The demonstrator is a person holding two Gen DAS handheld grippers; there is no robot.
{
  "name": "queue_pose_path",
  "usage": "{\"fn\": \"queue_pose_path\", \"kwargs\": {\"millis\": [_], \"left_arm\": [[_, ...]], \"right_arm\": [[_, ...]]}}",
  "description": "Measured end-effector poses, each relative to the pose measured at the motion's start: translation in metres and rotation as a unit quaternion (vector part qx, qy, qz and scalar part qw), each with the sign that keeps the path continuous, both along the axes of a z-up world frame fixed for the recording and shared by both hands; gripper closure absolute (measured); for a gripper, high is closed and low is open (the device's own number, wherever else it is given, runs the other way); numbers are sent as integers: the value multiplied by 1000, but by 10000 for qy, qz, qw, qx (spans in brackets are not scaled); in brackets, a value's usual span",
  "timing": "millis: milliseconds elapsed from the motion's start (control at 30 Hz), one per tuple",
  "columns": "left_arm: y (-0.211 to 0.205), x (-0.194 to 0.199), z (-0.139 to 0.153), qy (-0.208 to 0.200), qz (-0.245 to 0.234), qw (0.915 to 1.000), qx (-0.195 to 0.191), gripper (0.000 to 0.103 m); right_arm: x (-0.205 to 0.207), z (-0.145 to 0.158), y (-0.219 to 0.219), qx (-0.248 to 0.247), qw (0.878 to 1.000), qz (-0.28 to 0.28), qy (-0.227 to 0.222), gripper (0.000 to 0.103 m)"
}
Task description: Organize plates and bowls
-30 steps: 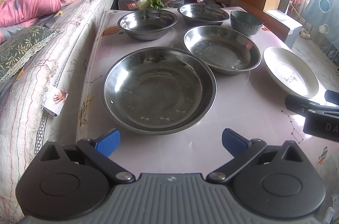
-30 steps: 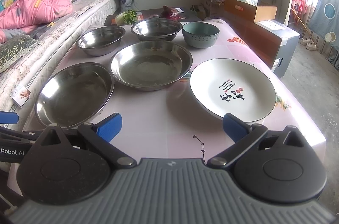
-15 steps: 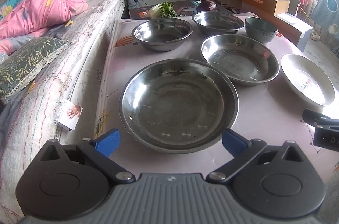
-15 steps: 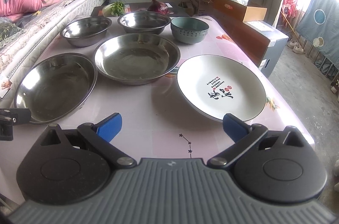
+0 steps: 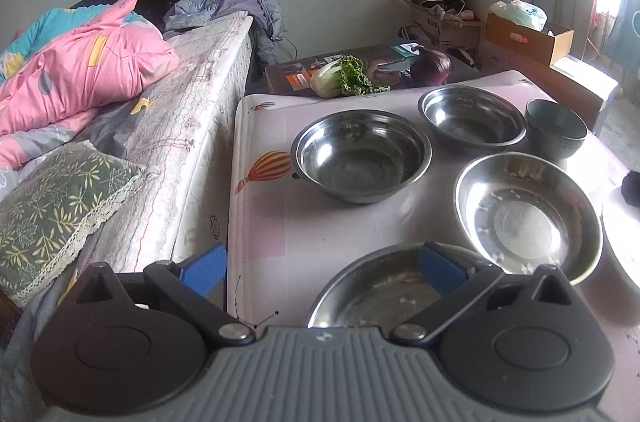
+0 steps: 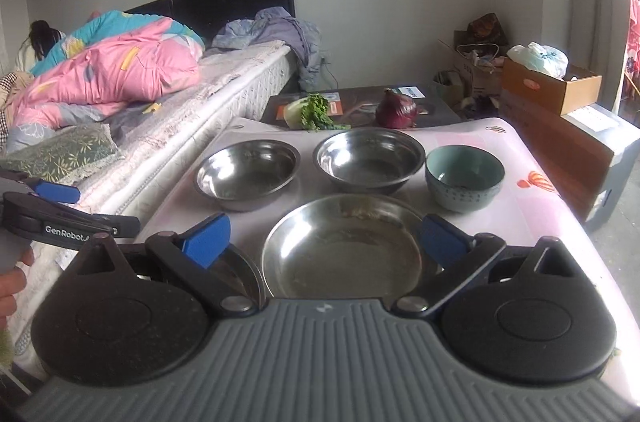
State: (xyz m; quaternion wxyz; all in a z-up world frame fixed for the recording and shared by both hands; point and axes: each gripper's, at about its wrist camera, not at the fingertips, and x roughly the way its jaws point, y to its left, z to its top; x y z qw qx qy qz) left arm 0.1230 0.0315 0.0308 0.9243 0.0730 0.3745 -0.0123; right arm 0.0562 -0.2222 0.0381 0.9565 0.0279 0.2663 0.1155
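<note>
Nothing is stacked yet — steel bowls, steel plates and the teal bowl sit separately at mid-frame. Left gripper and right gripper both gape, empty.

Steel bowls and steel pans: polished metal, glossy, faintly smeared. Teal bowl: glazed ceramic, speckled outside. Table cover: smooth printed plastic sheet; gripper fingers: matt blue plastic.

Two deep steel bowls and a teal bowl stood upright in the far row; two shallow steel plates lay nearer, all empty
</note>
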Motion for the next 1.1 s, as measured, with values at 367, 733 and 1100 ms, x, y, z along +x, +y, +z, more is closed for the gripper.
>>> {"fn": "queue_pose_path", "kwargs": {"millis": [367,733,1100], "left_arm": [[22,103,-29,345,-234,9989,-196,3],[33,173,-58,799,97,9959,-414,34],[35,191,-79,1414,288,9876,-619,81]], "right_arm": [[172,-19,41,695,9921,632,830,7],[259,-84,78,551,9825,469,1718,53],[276,-108,69,675,9748,362,2096,91]]}}
